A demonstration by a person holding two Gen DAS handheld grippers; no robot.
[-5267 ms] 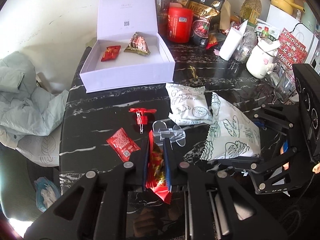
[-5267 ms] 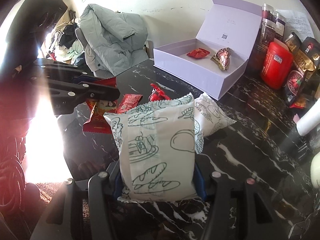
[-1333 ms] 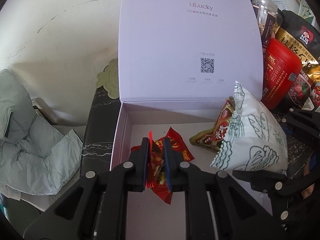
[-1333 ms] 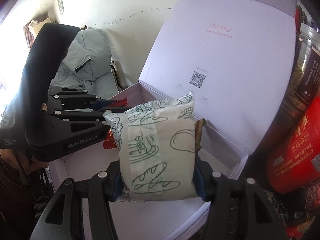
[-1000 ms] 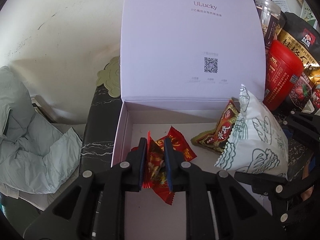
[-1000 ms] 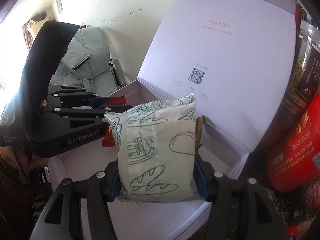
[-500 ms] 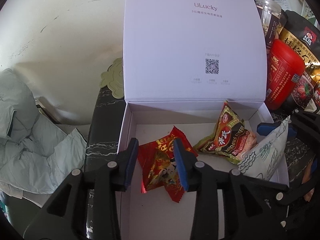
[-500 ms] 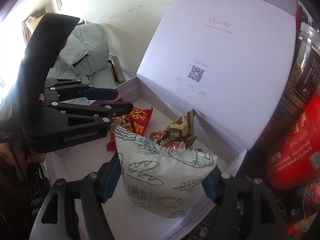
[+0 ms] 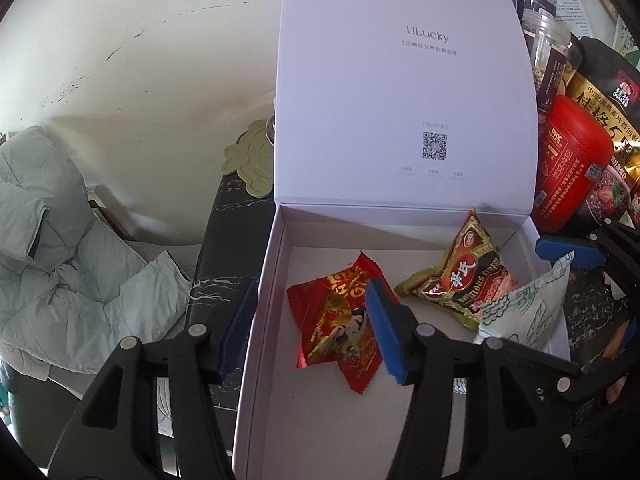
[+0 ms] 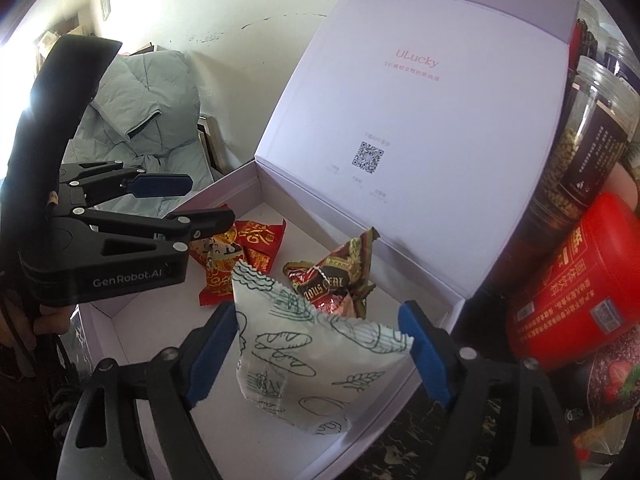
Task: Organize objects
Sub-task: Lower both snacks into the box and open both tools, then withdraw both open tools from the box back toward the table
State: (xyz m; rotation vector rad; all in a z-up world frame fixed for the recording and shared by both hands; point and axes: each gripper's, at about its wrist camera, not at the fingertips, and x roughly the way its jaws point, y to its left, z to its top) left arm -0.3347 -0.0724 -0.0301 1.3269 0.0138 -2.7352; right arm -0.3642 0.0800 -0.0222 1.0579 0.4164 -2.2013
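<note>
the left gripper (image 9: 312, 320) hangs over the near left part of the white box (image 9: 272, 280), its blue-padded fingers (image 9: 384, 332) spread wide with nothing between them; one finger sits outside the box's left wall, the other above the box floor. just beyond that inner finger a red candy packet (image 9: 340, 320) lies flat on the box floor, partly over a second red wrapper whose edge shows behind it. to its right, further back, a gold and brown snack packet (image 9: 464, 280) rests near the far right corner below the raised lid (image 9: 400, 100), which stands upright and carries a small qr code.

the right gripper (image 10: 316, 348) is over the right side of the box, also opened wide. a white bread-print packet (image 10: 312, 356) sits in the gap between its pads, tilted, with its lower end down in the box; whether the pads touch it cannot be told, though the gap is wider than the packet at most points. in the left wrist view the same packet leans against the box's right wall, touching the gold and brown packet.

the box stands on a black marbled desk (image 9: 224, 248). right of the box are a red canister (image 9: 572, 168), dark-labelled clear jars (image 10: 584, 152) and an oat bag (image 9: 608, 96). a pale green padded jacket (image 9: 60, 260) lies heaped off the desk's left edge, by the white wall.
</note>
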